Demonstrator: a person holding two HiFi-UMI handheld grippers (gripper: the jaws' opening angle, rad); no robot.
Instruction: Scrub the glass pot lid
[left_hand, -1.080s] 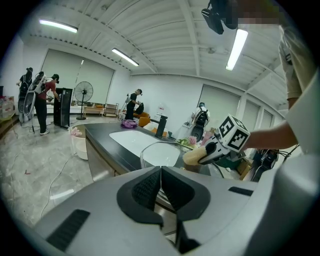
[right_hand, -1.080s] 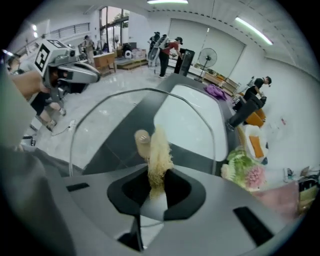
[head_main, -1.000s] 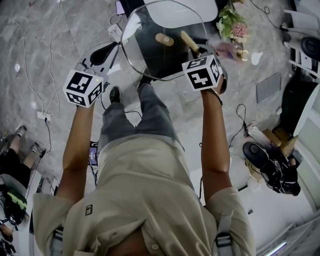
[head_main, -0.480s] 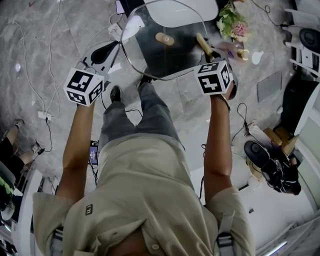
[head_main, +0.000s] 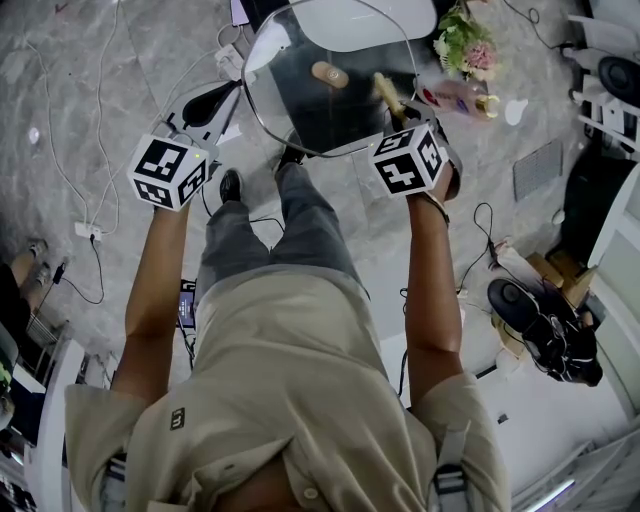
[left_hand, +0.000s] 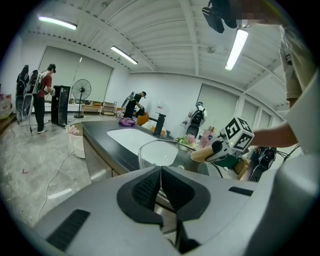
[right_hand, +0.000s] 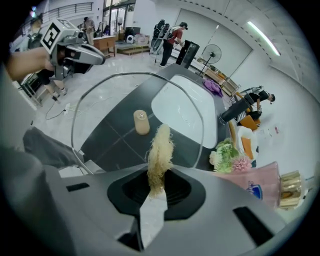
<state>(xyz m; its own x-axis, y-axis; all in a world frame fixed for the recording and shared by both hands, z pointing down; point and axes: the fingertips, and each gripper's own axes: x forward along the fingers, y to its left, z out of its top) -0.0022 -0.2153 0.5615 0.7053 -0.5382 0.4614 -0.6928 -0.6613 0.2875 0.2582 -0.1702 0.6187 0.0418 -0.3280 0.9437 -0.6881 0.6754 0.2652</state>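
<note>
The glass pot lid (head_main: 300, 100) is held up on edge over the dark counter, its wooden knob (head_main: 329, 74) near the centre. My left gripper (head_main: 236, 92) is shut on the lid's metal rim (left_hand: 150, 145) at the left side. My right gripper (head_main: 398, 112) is shut on a pale loofah scrubber (head_main: 385, 92), whose frayed tip (right_hand: 160, 145) stands at the lid's right part, beside the knob (right_hand: 141, 122). In the right gripper view the lid's rim (right_hand: 80, 115) curves round the scrubber. I cannot tell whether the scrubber touches the glass.
Under the lid lies a dark counter (head_main: 330, 125) with a white sink (head_main: 355, 18) and a black faucet (left_hand: 159, 123). Flowers (head_main: 460, 45) and a pink bottle (head_main: 455, 100) stand to the right. Cables (head_main: 90, 150) trail on the floor; people stand far back.
My right gripper swung right with the scrubber, then came back left and up across the lid. The left gripper and the lid have stayed put.
</note>
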